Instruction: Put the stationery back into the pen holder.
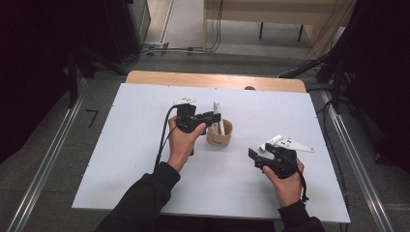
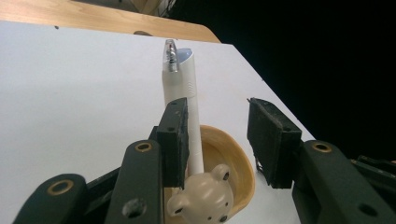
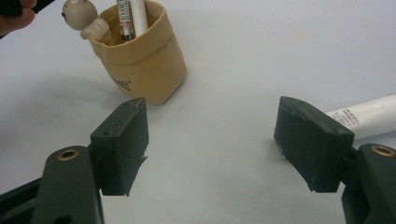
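On the white table [image 1: 145, 145], the tan round pen cup [image 1: 220, 135] at frame centre already holds white pens [image 2: 187, 93], left gripper [image 2: 219, 135] fingers apart around one, right gripper [image 3: 215, 144] fingers apart, empty; white tube [image 3: 369, 116] remains.

there is dark print low on the tan cup [image 3: 144, 60], but it is too small and slanted to read. the pen [image 3: 125, 18] standing in the cup carries a printed label, and the white tube [image 3: 369, 116] lying on the table has lines of small print; neither can be made out.
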Demonstrator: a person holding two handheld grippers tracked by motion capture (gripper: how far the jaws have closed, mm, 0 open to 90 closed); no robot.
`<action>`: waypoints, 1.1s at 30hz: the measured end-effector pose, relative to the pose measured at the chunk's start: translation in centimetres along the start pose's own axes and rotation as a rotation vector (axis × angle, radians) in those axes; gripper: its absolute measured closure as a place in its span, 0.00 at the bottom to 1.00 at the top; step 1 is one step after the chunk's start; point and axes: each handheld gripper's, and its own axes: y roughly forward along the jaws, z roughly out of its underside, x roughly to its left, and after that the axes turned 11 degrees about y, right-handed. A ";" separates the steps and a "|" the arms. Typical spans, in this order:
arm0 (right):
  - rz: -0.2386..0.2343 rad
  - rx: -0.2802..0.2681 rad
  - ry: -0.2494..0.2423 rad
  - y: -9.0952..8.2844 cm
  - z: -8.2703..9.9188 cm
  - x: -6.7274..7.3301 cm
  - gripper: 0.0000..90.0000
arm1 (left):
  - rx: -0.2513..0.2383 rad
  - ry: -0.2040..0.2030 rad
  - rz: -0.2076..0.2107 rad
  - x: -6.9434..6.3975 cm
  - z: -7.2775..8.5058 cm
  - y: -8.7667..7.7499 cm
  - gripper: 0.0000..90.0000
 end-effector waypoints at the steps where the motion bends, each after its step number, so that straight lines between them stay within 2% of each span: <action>1: 0.002 0.000 0.000 0.0 0.0 0.0 0.27 | -0.001 -0.006 -0.001 0.0 0.1 -0.1 0.63; 9: 0.024 -0.005 0.000 0.0 0.0 -0.2 0.26 | -0.021 -0.031 0.016 0.1 0.8 -1.4 0.52; 11: 0.027 -0.006 0.000 0.1 0.0 -0.2 0.26 | -0.022 -0.026 0.022 0.1 0.9 -1.8 0.48; 22: 0.059 -0.012 -0.002 0.0 0.1 -0.3 0.23 | -0.045 -0.034 0.048 -0.3 1.7 -4.1 0.42; 29: 0.129 -0.044 -0.001 -0.2 0.1 -0.4 0.18 | -0.043 -0.031 0.038 0.0 2.7 -5.5 0.40; 33: 0.165 -0.040 -0.006 0.1 0.3 -0.7 0.17 | -0.033 -0.038 0.027 0.4 3.5 -5.9 0.38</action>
